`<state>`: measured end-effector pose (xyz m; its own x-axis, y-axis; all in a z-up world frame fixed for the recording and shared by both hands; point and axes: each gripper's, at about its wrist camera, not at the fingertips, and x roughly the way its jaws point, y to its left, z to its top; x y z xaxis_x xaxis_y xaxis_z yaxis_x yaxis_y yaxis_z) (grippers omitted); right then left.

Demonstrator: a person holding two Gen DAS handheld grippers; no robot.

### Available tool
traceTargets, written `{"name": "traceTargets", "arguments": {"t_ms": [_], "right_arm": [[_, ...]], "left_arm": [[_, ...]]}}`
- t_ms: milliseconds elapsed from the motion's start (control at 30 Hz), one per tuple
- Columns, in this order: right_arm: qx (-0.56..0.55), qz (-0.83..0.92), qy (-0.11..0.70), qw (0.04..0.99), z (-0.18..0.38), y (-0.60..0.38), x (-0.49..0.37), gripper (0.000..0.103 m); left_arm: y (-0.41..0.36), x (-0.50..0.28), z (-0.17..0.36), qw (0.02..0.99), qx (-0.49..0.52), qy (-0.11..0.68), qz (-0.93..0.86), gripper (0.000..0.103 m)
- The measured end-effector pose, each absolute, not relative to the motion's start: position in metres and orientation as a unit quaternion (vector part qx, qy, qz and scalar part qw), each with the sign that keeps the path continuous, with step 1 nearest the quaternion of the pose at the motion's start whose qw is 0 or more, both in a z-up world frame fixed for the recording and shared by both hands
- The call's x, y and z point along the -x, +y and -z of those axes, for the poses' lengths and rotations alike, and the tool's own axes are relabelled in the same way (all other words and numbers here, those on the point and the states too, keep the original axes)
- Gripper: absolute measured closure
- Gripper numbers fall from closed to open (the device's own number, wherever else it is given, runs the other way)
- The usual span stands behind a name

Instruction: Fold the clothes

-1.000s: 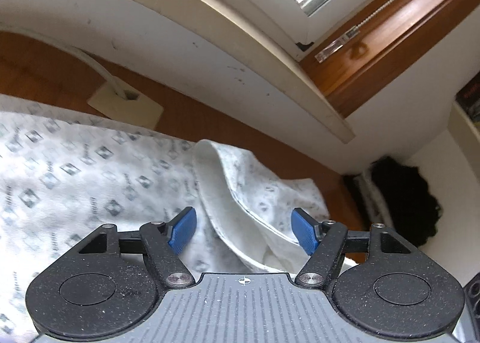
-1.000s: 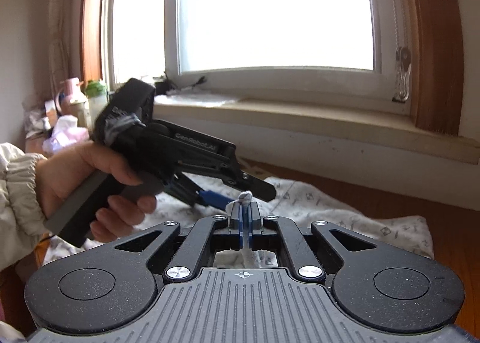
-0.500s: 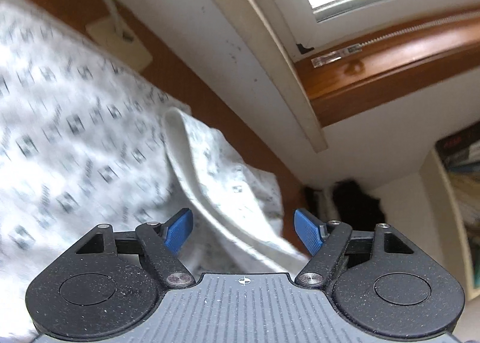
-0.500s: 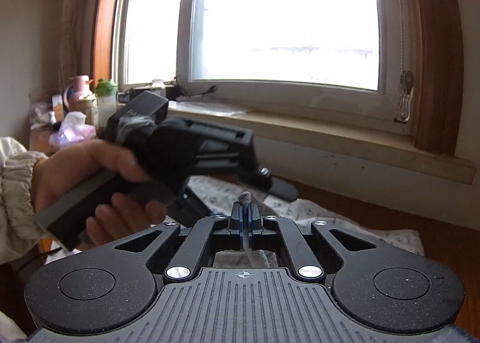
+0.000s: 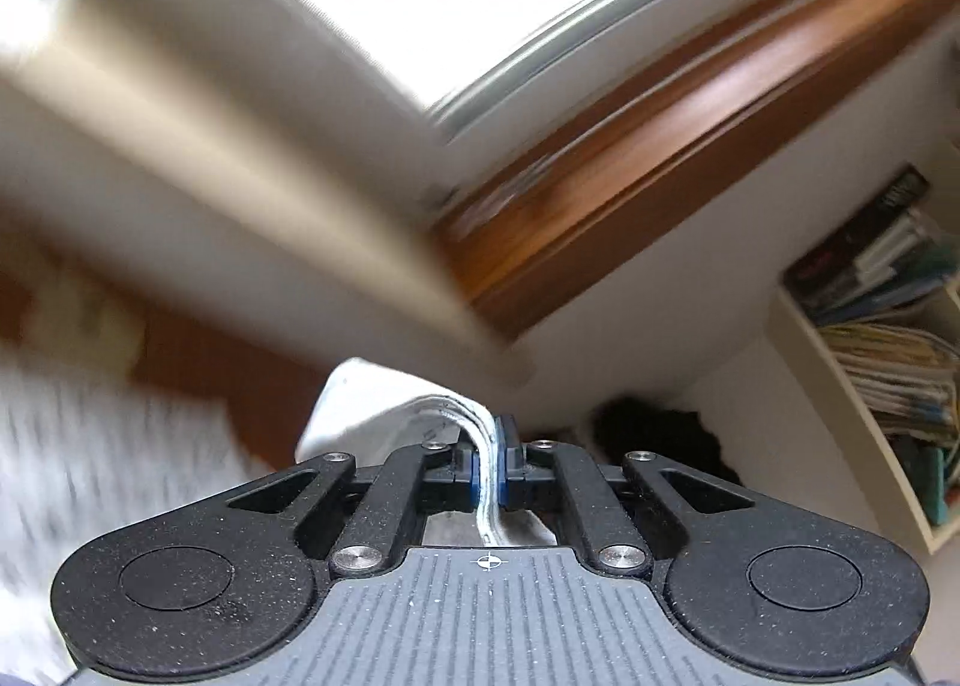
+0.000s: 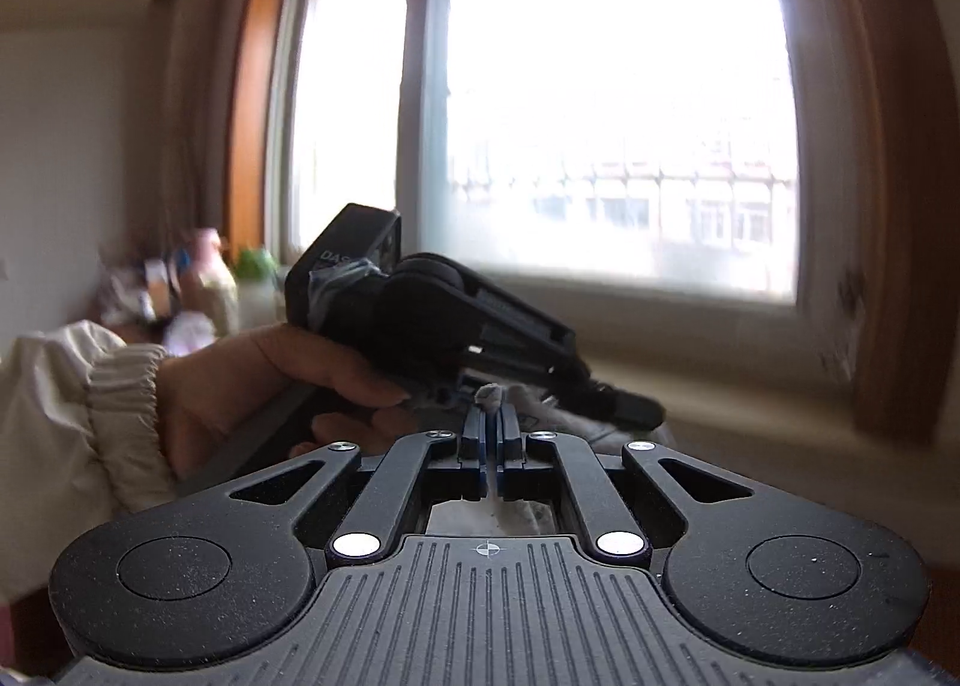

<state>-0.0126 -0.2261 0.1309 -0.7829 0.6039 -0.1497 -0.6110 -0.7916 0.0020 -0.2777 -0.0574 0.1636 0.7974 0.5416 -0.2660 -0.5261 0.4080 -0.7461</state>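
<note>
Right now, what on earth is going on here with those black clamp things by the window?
A person is folding a white patterned garment with a handheld clamp in each hand. The left gripper is shut on a bunched edge of the cloth. The right gripper is shut on another pinch of it. The person's left hand shows in the right camera, holding the other tool close by, in front of the window.

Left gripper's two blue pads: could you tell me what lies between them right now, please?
In the left wrist view, a bunched white edge of the patterned garment is pinched in the left gripper, between its blue pads.
</note>
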Motion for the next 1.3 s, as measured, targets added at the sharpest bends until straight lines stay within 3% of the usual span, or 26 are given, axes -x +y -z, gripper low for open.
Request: {"name": "traceTargets", "arguments": {"t_ms": [200, 333, 500, 767, 1000, 1100, 1167, 1200, 1300], "right_arm": [[0.017, -0.961, 0.036, 0.273, -0.217, -0.224, 0.053, 0.099], [0.003, -0.969, 0.031, 0.244, -0.248, -0.234, 0.094, 0.099], [-0.001, -0.979, 0.021, 0.205, -0.262, -0.254, 0.140, 0.099], [0.030, -0.987, 0.016, 0.158, -0.243, -0.269, 0.203, 0.099], [0.107, -0.982, 0.049, 0.144, -0.173, -0.273, 0.280, 0.098], [0.154, -0.975, 0.068, 0.143, -0.136, -0.274, 0.319, 0.092], [0.187, -0.968, 0.087, 0.140, -0.119, -0.272, 0.337, 0.074], [0.191, -0.968, 0.086, 0.141, -0.118, -0.270, 0.335, 0.063], [0.203, -0.965, 0.084, 0.142, -0.116, -0.264, 0.331, 0.059]], "left_arm": [[-0.082, 0.314, -0.285, 0.871, 0.332, 0.003, -0.361, 0.098], [-0.109, 0.356, -0.327, 0.867, 0.295, 0.006, -0.402, 0.098], [-0.139, 0.406, -0.339, 0.854, 0.284, -0.009, -0.436, 0.098], [-0.168, 0.475, -0.301, 0.823, 0.300, -0.023, -0.482, 0.098], [-0.170, 0.554, -0.205, 0.767, 0.366, -0.016, -0.527, 0.098], [-0.171, 0.593, -0.170, 0.732, 0.388, -0.008, -0.559, 0.095], [-0.173, 0.609, -0.158, 0.713, 0.392, 0.000, -0.581, 0.080], [-0.173, 0.617, -0.152, 0.703, 0.394, 0.004, -0.592, 0.079], [-0.176, 0.641, -0.134, 0.673, 0.399, 0.016, -0.623, 0.056]]}}
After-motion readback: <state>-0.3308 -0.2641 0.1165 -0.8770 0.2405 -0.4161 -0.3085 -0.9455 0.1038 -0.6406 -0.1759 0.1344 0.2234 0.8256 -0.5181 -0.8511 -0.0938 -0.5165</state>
